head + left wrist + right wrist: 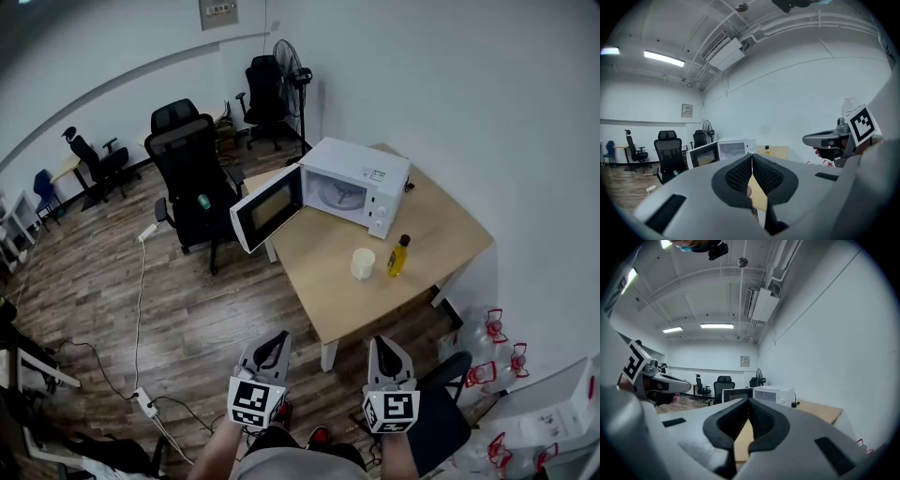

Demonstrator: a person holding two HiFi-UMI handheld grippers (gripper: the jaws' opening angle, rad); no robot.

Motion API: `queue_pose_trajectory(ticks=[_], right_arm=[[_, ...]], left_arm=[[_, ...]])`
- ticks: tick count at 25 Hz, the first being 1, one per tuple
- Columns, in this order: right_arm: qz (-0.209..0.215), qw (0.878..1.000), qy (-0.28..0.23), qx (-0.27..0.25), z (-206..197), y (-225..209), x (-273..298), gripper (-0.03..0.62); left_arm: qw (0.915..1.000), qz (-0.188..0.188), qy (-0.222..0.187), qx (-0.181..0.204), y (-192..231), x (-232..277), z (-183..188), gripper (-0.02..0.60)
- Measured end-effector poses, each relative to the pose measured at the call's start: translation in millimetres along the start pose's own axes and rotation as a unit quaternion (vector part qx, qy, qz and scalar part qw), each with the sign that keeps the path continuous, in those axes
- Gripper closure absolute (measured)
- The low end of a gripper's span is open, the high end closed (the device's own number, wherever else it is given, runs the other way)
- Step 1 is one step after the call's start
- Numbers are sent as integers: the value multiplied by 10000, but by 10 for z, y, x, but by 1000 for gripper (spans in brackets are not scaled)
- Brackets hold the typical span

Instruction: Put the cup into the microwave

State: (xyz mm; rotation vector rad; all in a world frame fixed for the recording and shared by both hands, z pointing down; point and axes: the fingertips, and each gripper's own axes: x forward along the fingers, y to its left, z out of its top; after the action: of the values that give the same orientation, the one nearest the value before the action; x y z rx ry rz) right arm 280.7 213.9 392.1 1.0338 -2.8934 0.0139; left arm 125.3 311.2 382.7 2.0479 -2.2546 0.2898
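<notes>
Two grippers sit closest, low over the floor and short of the table's near edge: the left gripper (272, 342) and the right gripper (386, 347) each have their jaws pressed together with nothing between them. Beyond them stands one wooden table (441, 234), and on its far part one white microwave (361, 183) whose door (267, 208) already hangs wide open to the left, showing the turntable inside. Nearer, on the bare tabletop, one yellow bottle (398, 255) stands upright, and just to its left one pale cup (363, 263), also upright, in front of the microwave and clear of it. My reading is that the task has not got past the approach, since the cup is untouched and both grippers are well apart from it. The next move would call for one gripper, probably the right, to spread its jaws, reach in over the near edge and close around the cup without knocking the bottle beside it.
</notes>
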Motion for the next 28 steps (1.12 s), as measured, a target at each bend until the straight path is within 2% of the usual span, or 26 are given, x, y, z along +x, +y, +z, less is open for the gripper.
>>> queue_pose_trajectory(ticks=[8,14,21,28], right_arm=[[66,10000,-3,27,5,19,204,576],[-124,9999,90,59,-65,-18,524,576],[-713,9972,158,146,-68,-45,1160,576],[-1405,9895,289,193,-8,77,1785,576]], left_arm=[[10000,10,9,42,122,119,15,558],[9999,-155,11,61,384,429,3,558],[9974,-690,-23,204,934,1074,48,558],[9898,-1408,13,240,1537,1737,166,557]])
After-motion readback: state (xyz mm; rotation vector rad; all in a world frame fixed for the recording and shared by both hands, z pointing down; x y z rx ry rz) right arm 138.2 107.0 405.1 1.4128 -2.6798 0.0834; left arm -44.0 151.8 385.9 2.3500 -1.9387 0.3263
